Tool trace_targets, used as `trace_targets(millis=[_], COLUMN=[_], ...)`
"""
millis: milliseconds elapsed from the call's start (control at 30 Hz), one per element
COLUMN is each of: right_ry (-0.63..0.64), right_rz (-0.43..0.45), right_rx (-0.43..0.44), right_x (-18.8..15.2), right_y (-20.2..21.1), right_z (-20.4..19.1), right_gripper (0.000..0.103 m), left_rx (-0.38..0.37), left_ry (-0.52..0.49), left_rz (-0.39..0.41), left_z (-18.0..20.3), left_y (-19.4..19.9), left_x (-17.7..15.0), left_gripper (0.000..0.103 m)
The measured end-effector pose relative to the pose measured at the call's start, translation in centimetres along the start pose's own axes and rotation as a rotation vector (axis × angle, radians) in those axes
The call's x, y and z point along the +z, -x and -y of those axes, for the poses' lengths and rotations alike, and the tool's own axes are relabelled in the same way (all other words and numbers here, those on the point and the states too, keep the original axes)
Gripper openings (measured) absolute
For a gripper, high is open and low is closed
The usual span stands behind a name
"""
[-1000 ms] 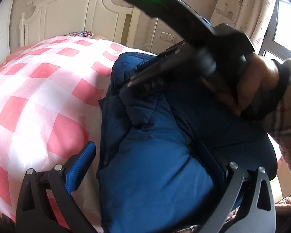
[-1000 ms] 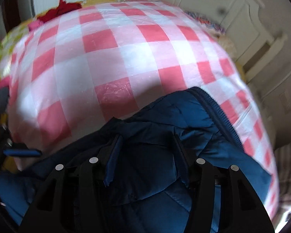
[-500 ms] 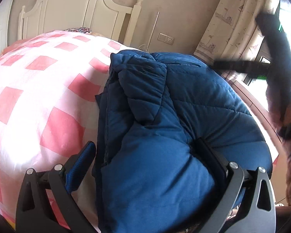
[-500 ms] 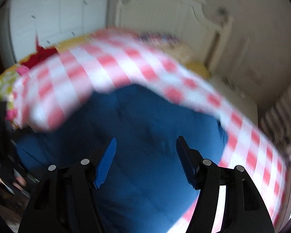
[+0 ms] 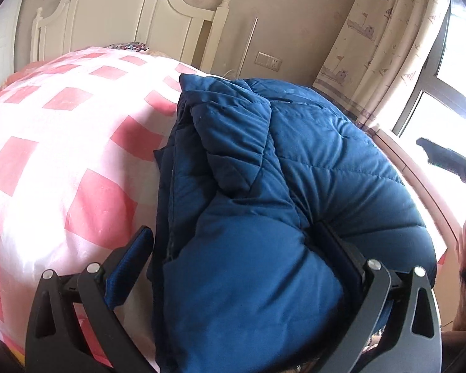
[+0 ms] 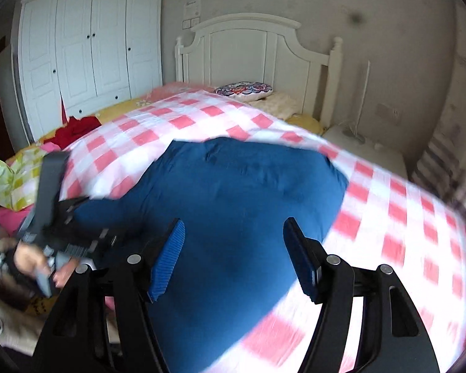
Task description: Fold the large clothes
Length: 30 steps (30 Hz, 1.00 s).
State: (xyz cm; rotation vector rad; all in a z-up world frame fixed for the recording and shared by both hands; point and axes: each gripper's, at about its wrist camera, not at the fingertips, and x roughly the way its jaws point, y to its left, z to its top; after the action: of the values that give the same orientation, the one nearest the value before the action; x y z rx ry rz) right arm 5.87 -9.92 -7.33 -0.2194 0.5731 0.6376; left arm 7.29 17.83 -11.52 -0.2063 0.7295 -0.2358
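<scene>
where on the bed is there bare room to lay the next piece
Bare checked cover between the blue jacket and the headboard, and past the jacket toward the curtain side. Crowded along the wardrobe side: red cloth, yellow bedding.

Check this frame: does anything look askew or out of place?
Mildly. The blue padded jacket is a lumpy bundle, one flap bunched on top. A red garment lies crumpled at the bed's far edge. No damage or spills show.
</scene>
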Motion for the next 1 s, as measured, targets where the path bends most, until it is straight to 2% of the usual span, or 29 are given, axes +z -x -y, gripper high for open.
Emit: trace_targets(millis=[33,100,167,267,533,633,900,1000], right_ry=[-0.003,-0.013,-0.069,-0.127,-0.276,-0.308,-0.399,-0.413], right_rz=[-0.007,-0.076,-0.036,-0.056,-0.086,-0.104,-0.130,-0.140], right_rx=[-0.002,0.000,0.009,0.053,0.121,0.130,0.211,0.234], right_x=[-1.5,-4.3,-6.1,-6.0,-6.7,-6.5,-7.1,-6.7], right_y=[0.0,-2.2,-3.2,-4.2,-4.9,-5.1,-5.6,-5.4], right_z=[-0.3,-0.8,-0.2,1.3,3.0,3.3,4.8,4.8], right_gripper=[0.067,0.068,0.075,0.082,0.083,0.094,0.095,0.096], left_rx=[-0.003,-0.004,0.003,0.012,0.051,0.084,0.084,0.079], left_ry=[0.002,0.005,0.000,-0.002,-0.030,-0.063,-0.068,-0.053], left_rz=[0.000,0.001,0.001,0.003,0.008,0.015,0.009,-0.044], left_z=[0.0,-0.1,0.0,0.2,1.1,1.7,1.8,1.9], left_y=[-0.1,-0.1,-0.1,-0.1,0.2,0.5,0.8,1.0], left_x=[0.0,-0.1,-0.2,-0.3,-0.3,-0.1,0.0,0.8], left_gripper=[0.101,0.101,0.101,0.101,0.101,0.101,0.101,0.101])
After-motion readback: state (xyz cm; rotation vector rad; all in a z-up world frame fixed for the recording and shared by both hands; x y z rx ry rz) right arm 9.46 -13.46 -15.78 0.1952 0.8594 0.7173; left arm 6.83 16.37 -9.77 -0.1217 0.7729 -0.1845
